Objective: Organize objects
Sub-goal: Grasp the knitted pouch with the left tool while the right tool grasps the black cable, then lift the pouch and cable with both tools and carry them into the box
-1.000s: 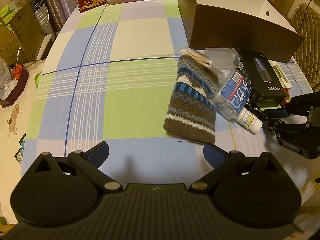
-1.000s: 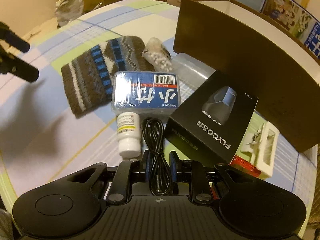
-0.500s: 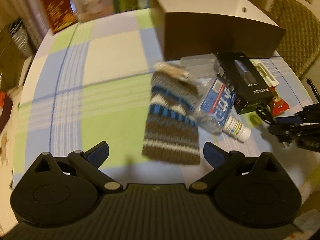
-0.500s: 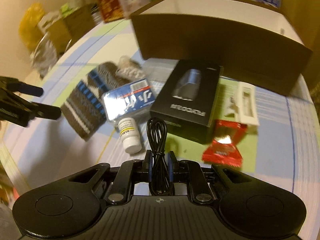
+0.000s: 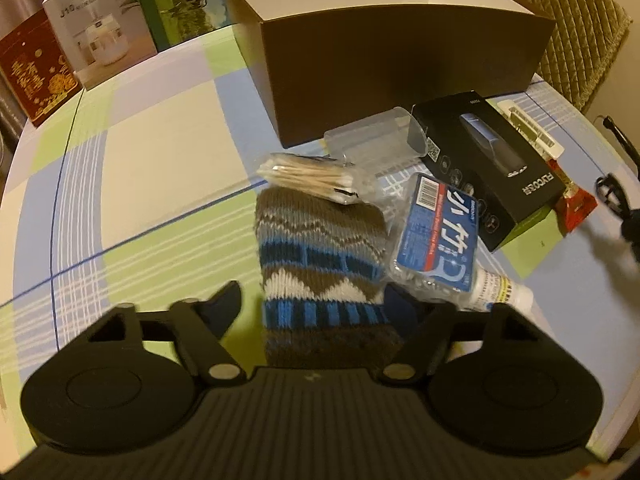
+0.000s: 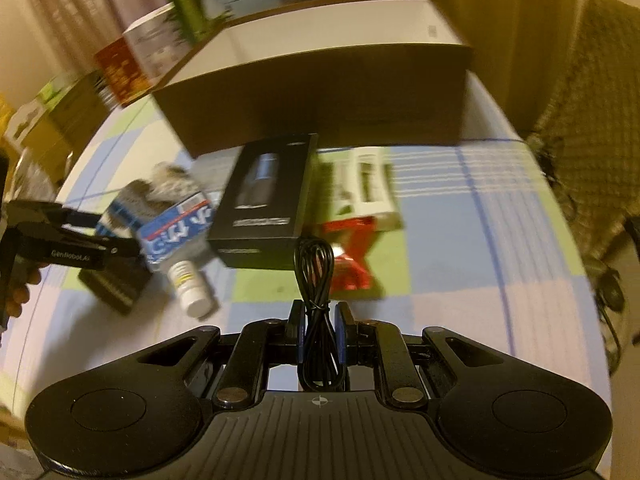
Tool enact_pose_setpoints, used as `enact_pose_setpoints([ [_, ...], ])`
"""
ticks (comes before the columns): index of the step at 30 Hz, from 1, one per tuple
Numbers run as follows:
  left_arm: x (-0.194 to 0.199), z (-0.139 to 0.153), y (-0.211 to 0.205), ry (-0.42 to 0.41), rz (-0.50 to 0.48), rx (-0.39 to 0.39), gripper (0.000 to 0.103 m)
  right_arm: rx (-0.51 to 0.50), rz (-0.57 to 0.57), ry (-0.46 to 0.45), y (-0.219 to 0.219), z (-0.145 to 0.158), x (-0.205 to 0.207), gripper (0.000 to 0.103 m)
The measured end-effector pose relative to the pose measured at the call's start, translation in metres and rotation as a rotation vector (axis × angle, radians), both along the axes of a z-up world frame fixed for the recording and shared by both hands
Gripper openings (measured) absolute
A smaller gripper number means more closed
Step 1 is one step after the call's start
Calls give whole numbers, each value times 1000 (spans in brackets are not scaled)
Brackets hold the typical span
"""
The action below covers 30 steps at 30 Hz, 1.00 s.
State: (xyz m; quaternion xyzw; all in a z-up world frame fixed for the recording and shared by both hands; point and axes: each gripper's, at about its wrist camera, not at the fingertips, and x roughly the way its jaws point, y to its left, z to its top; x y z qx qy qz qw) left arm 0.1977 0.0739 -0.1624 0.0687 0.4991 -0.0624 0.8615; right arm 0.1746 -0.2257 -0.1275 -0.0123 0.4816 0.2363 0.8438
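My right hand-held gripper [image 6: 320, 330] clamps a coiled black cable [image 6: 316, 280]; my left hand-held gripper [image 5: 316, 304], jaws apart, straddles the knitted pouch [image 5: 320, 264]. The brown box [image 5: 400, 60] at twelve o'clock looks empty; nearly everything remains unsorted on the worktop [image 5: 160, 152].

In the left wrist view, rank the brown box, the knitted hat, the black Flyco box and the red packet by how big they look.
Largest to smallest:
1. Brown box
2. Knitted hat, though it lies nearest the camera, which inflates it
3. Black Flyco box, so its order against the hat is unsure
4. Red packet
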Motion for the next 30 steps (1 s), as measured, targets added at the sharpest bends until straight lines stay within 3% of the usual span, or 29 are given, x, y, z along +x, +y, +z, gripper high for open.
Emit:
enact_pose_setpoints([
  [6,-7,12,2,-50,-50,-34,11,9,-69,-6,-16,4,-2,12],
  [16,-28,58,13,-126,-12,-111,9,46,-82,-34,-21,16,1,12],
  [30,-37,139,37,-302,111,-115,9,117,-12,-100,-16,52,26,12],
])
